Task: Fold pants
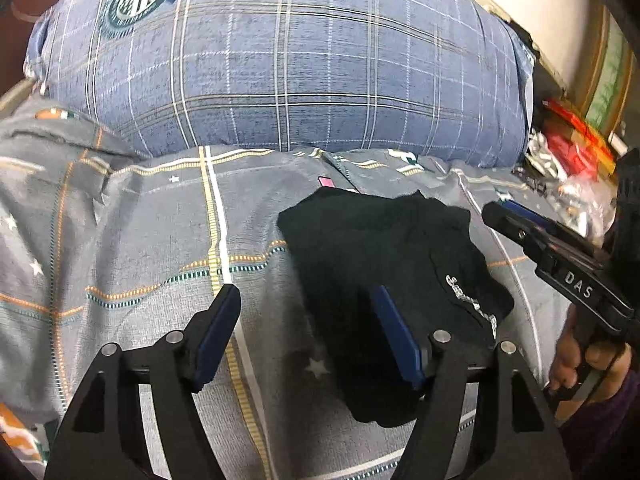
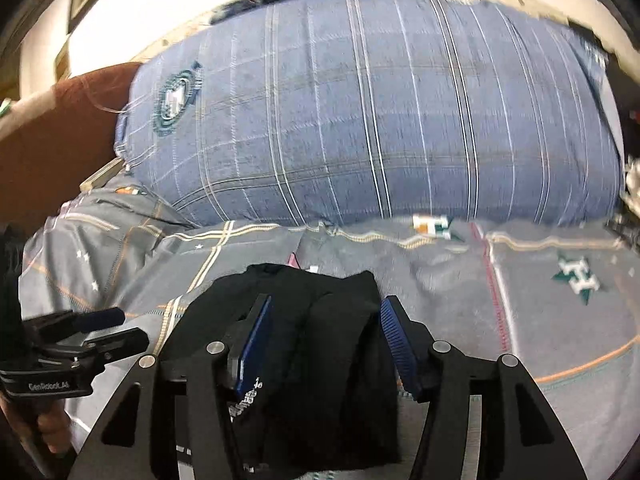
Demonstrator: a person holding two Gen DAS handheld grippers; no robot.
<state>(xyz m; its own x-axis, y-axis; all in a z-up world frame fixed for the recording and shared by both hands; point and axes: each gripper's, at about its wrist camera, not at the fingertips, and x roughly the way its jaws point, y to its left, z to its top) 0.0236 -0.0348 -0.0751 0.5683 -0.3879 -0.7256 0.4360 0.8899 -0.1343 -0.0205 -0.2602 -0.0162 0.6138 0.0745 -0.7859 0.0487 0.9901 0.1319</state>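
The black pants [image 1: 384, 264] lie folded into a compact bundle on the grey patterned bedsheet [image 1: 140, 240], with white lettering near one edge. My left gripper [image 1: 306, 300] is open, hovering over the bundle's left edge, its right finger above the cloth. My right gripper [image 1: 496, 210] reaches in from the right, beside the bundle. In the right wrist view the pants [image 2: 320, 344] sit under and between the fingers of the open right gripper [image 2: 326, 310], which holds nothing. The left gripper [image 2: 120, 324] shows at the left, beside the bundle.
A large blue plaid pillow [image 1: 288, 64] lies across the bed just behind the pants. Cluttered red and clear packages [image 1: 568, 160] sit at the right edge of the bed. A brown headboard [image 2: 48, 132] is at the far left.
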